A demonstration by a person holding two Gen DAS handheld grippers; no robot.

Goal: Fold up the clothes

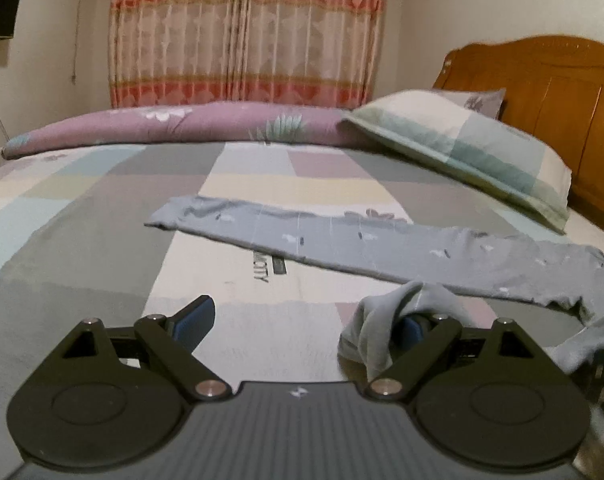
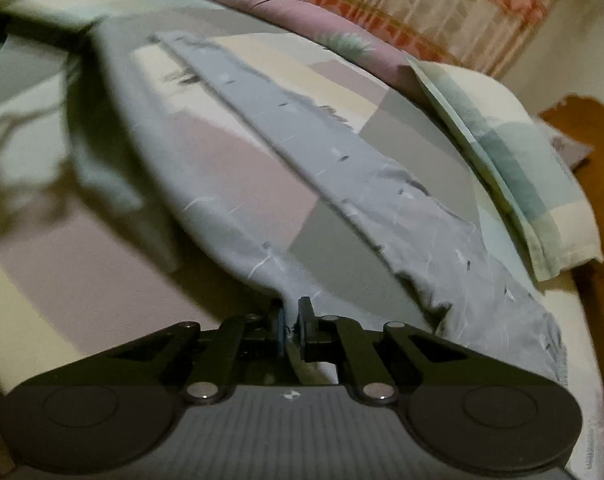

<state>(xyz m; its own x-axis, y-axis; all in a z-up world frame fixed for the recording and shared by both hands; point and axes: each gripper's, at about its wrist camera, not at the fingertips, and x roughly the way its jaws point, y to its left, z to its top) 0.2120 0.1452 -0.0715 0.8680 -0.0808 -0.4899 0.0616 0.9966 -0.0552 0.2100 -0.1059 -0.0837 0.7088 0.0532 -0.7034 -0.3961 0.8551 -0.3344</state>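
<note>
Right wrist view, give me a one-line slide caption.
Right tool shut on the edge of grey-blue trousers stretched across a patchwork bedsheet.

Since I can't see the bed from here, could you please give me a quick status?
Left gripper open, cloth draped over one finger. Right gripper shut on grey trousers. Pillow beside them, not blocking.

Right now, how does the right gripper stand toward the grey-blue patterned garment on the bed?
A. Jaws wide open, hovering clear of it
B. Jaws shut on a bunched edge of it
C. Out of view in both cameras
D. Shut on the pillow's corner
B: in the right wrist view the right gripper has its pads nearly together, pinching an edge of the grey-blue patterned garment.
</note>
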